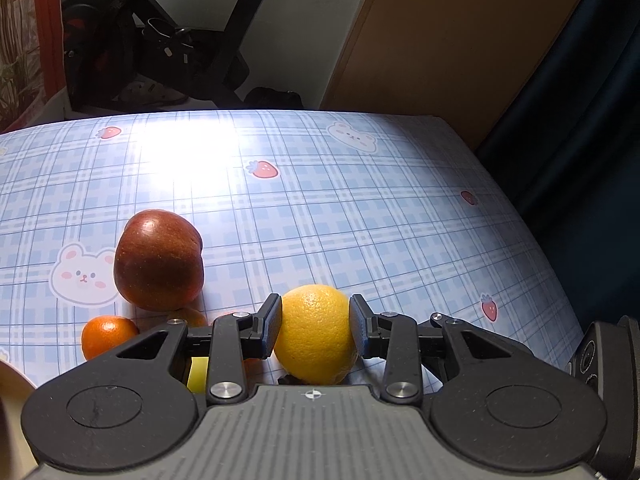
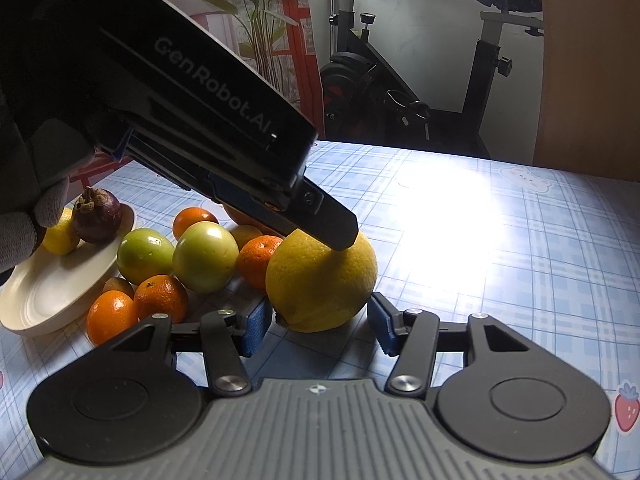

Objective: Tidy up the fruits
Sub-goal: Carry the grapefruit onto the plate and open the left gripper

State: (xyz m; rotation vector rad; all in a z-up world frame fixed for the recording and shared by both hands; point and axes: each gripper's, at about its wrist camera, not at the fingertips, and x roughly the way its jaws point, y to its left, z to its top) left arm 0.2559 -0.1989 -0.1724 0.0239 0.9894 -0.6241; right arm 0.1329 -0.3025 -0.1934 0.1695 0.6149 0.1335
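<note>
A big yellow citrus fruit [image 1: 316, 334] rests on the blue plaid tablecloth [image 1: 360, 208], and my left gripper [image 1: 316, 304] is shut on it, black pads pressing both sides. In the right wrist view the same fruit [image 2: 320, 284] has a left finger [image 2: 334, 226] lying against its top. My right gripper [image 2: 320, 312] stands open low at the fruit's near side. Its blue pads flank the fruit with slim gaps. A red apple [image 1: 158, 260] and a small orange [image 1: 108, 336] lie left of the held fruit.
A white plate [image 2: 52, 292] at left carries a mangosteen [image 2: 98, 216] and a small yellow fruit [image 2: 60, 236]. Two green apples [image 2: 144, 256] and several small oranges [image 2: 160, 298] crowd beside it. A gloved hand [image 2: 24, 216] holds the left gripper. An exercise bike [image 2: 400, 92] stands beyond the table's far edge.
</note>
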